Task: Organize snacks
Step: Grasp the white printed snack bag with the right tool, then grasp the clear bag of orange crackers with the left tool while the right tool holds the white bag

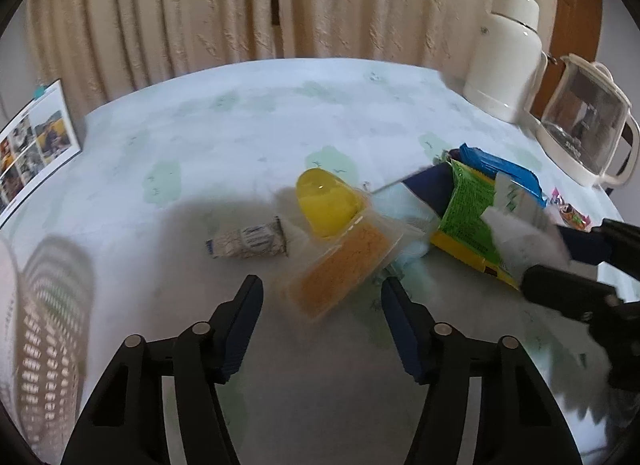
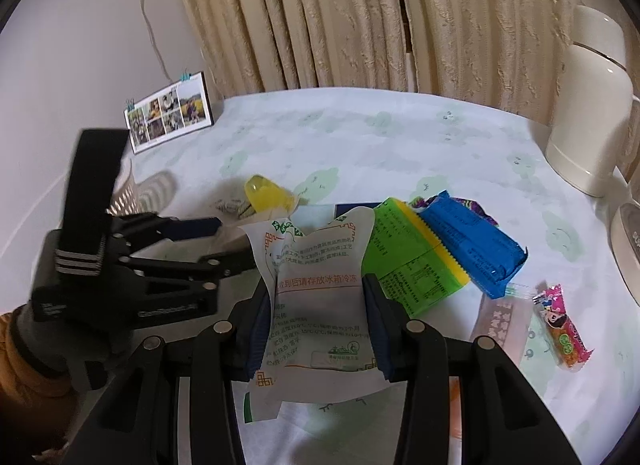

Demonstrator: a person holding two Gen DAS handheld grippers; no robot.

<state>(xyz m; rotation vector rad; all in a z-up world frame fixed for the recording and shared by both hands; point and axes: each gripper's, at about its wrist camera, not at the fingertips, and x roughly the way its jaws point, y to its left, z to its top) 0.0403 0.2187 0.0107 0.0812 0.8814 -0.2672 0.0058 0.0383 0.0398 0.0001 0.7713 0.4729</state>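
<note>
My right gripper is shut on a white printed pouch, which bulges up between the fingers. Behind the pouch lie a green packet and a blue packet. In the left wrist view my left gripper is open and low over the table. A clear pack of orange crumbs lies just ahead, between its fingertips. A yellow jelly cup rests against that pack. A small grey-white wrapped bar lies to its left. The right gripper enters from the right with the pouch.
A perforated basket stands at the near left. A pink candy and a translucent packet lie at the right. A white thermos and a glass kettle stand at the far right edge. A photo stand is at the back left.
</note>
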